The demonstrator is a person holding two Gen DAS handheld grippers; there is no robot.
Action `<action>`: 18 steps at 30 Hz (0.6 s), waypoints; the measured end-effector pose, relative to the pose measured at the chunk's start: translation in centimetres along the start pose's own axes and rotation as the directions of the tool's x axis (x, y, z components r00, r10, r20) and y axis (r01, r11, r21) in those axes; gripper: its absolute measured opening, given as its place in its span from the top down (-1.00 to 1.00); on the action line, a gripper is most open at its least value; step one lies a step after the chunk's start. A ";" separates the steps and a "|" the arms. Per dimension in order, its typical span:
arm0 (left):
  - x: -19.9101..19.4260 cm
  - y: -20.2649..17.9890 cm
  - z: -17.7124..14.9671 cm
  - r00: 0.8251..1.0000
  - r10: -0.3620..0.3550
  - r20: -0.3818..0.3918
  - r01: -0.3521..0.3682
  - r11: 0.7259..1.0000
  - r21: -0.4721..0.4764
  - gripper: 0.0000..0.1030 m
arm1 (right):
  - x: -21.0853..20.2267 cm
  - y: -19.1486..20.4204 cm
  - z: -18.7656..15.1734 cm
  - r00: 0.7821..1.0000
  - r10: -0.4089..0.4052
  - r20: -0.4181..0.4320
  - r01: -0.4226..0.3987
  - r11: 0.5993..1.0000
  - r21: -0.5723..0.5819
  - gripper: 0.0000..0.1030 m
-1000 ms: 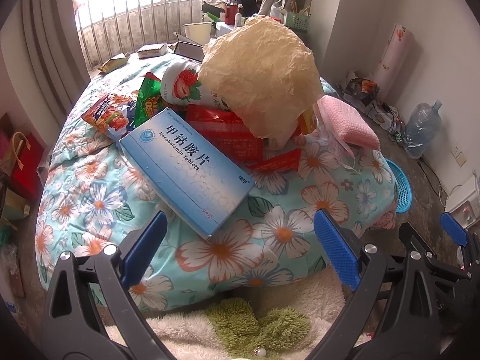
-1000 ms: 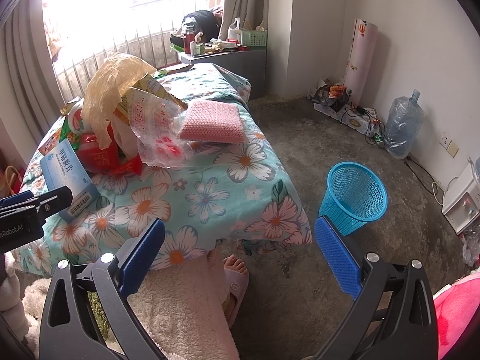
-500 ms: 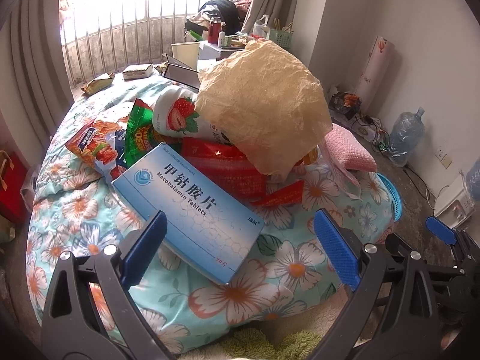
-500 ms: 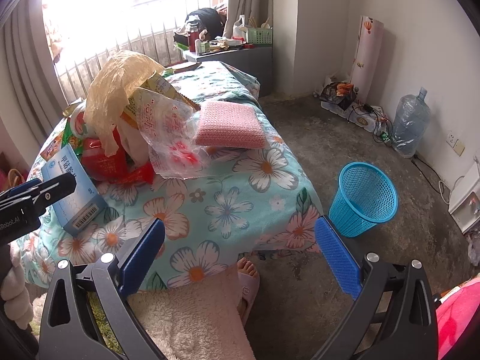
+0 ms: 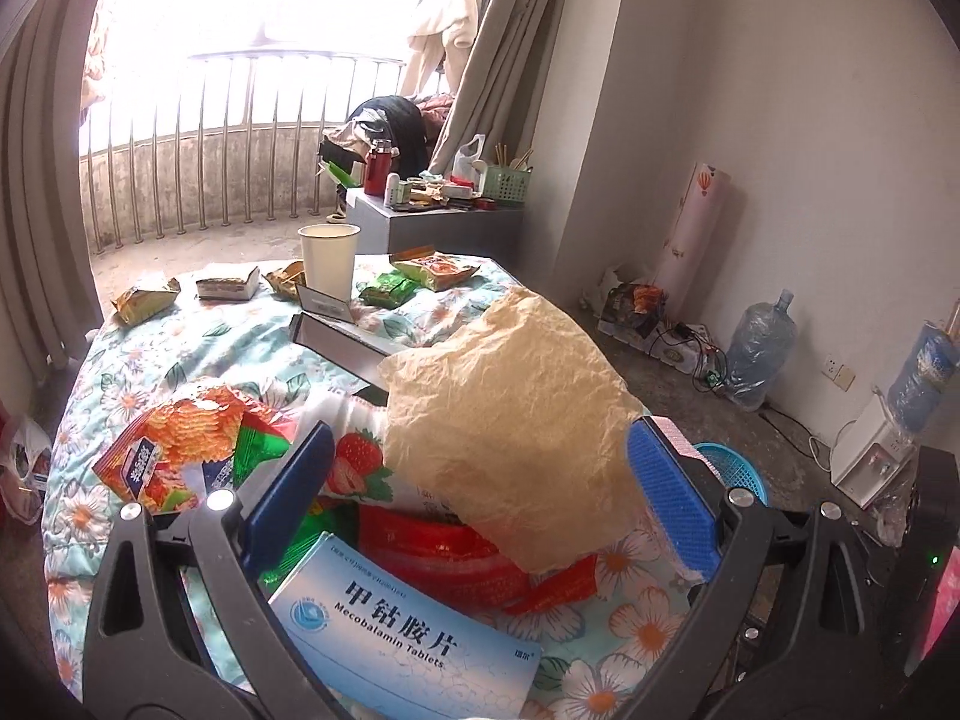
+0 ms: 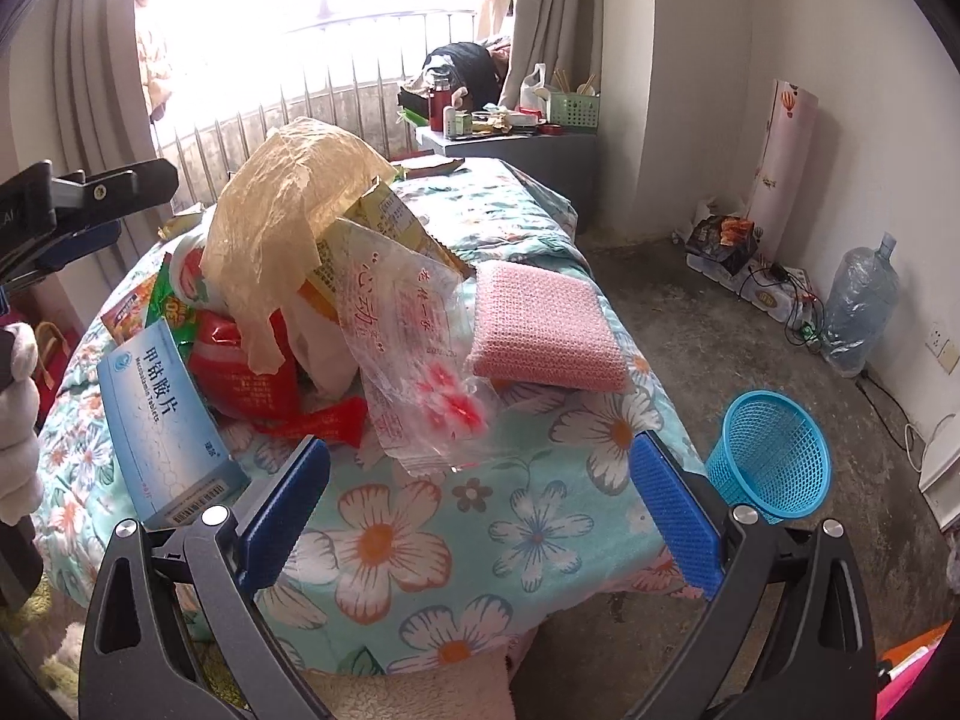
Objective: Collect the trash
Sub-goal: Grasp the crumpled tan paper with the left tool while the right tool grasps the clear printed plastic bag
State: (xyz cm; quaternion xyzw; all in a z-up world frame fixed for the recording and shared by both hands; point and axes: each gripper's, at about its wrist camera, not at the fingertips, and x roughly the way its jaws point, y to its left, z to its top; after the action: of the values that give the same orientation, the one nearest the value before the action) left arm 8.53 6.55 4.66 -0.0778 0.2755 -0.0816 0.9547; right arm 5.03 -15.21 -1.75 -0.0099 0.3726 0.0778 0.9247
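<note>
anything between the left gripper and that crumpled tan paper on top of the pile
Nothing visible. The open left gripper already frames the crumpled tan paper, which sits on top of the wrapper pile. The blue-and-white tablet box and red foil wrapper lie lower, beneath the line of approach.

Piled wrappers [image 6: 288, 300] crowd the bed's [image 6: 540, 516] left; its near edge and the floor [image 6: 690, 312] lie open.

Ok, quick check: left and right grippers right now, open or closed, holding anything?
Left gripper: open, empty, jaws either side of the crumpled tan paper.
Right gripper: open, empty, above the floral bedspread.
</note>
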 end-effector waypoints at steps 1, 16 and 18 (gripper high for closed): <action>0.6 0.0 0.6 1.000 -0.012 -0.008 0.012 1.000 -0.002 -0.82 | 0.2 0.0 0.2 1.000 0.014 0.004 -0.014 1.000 0.002 -0.86; 8.7 -1.1 2.5 0.973 -0.082 -0.215 0.081 0.997 -0.014 0.01 | 4.8 0.1 1.5 0.969 0.234 -0.078 -0.227 0.969 0.094 0.14; 8.7 -0.4 2.4 0.971 -0.100 -0.217 0.094 0.995 -0.035 0.18 | 4.9 -0.1 1.3 0.965 0.251 -0.080 -0.242 0.965 0.103 0.38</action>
State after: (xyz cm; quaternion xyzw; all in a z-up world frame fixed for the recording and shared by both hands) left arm 16.98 4.67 2.29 -0.0933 0.3757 -0.1328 0.9124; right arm 9.46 -14.52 -4.22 0.0756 0.4166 0.1744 0.8890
